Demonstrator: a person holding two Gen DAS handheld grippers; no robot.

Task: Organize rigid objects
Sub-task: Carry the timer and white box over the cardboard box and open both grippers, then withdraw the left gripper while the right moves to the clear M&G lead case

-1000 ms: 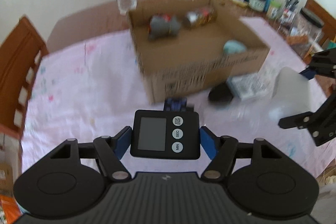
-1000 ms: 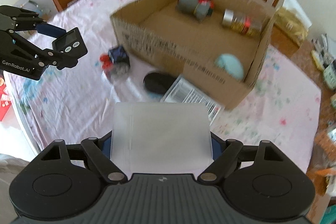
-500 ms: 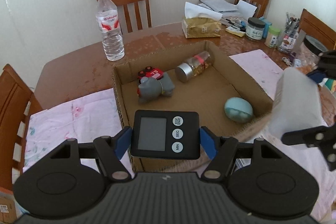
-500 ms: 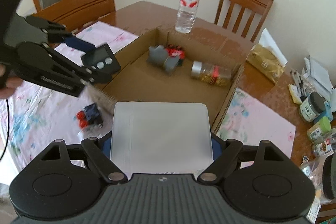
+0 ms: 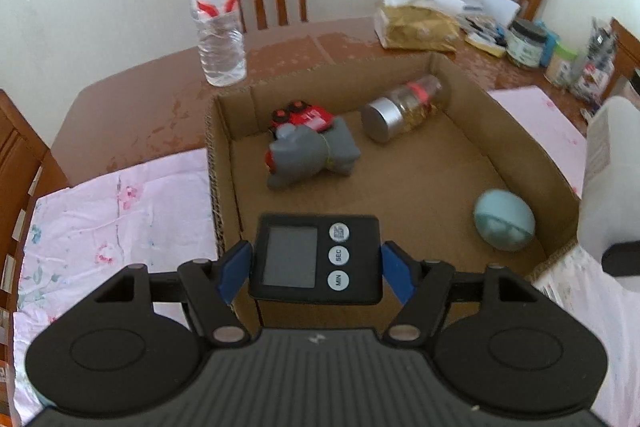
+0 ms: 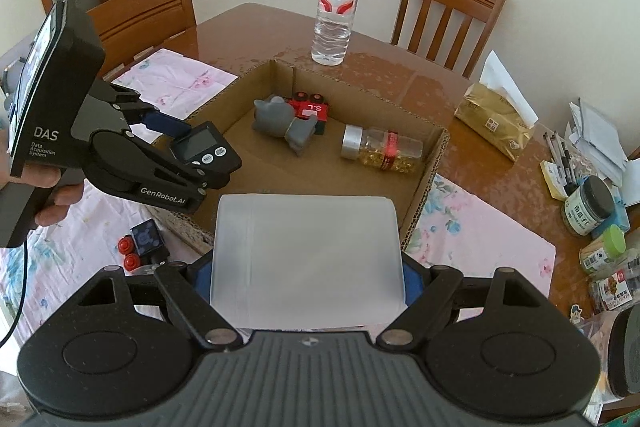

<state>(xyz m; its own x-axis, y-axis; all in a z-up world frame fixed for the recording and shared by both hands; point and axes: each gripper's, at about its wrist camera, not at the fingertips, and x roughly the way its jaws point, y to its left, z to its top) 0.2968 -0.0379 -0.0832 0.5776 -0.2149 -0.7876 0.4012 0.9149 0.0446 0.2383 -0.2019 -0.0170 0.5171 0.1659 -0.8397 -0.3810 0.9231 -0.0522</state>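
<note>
My left gripper (image 5: 316, 265) is shut on a black digital timer (image 5: 296, 255) and holds it over the near left part of an open cardboard box (image 5: 224, 163); it also shows in the right wrist view (image 6: 200, 151). My right gripper (image 6: 306, 271) is shut on a frosted white plastic box (image 6: 306, 255), held above the cardboard box's (image 6: 424, 195) near edge. Inside lie a grey toy animal (image 5: 312, 151), a red toy car (image 5: 304, 117), a silver-capped jar (image 5: 404, 109) and a pale blue egg-shaped object (image 5: 504, 225).
A water bottle (image 5: 216, 15) stands behind the box. A small blue and red toy (image 6: 140, 245) lies on the pink cloth left of the box. A tissue pack (image 6: 496, 123), jars (image 6: 588, 205) and pens crowd the right side. Wooden chairs (image 6: 444, 15) ring the table.
Both grippers rose from low over the cloth and moved forward over the cardboard box, each keeping its object. The box interior now lies below them.
</note>
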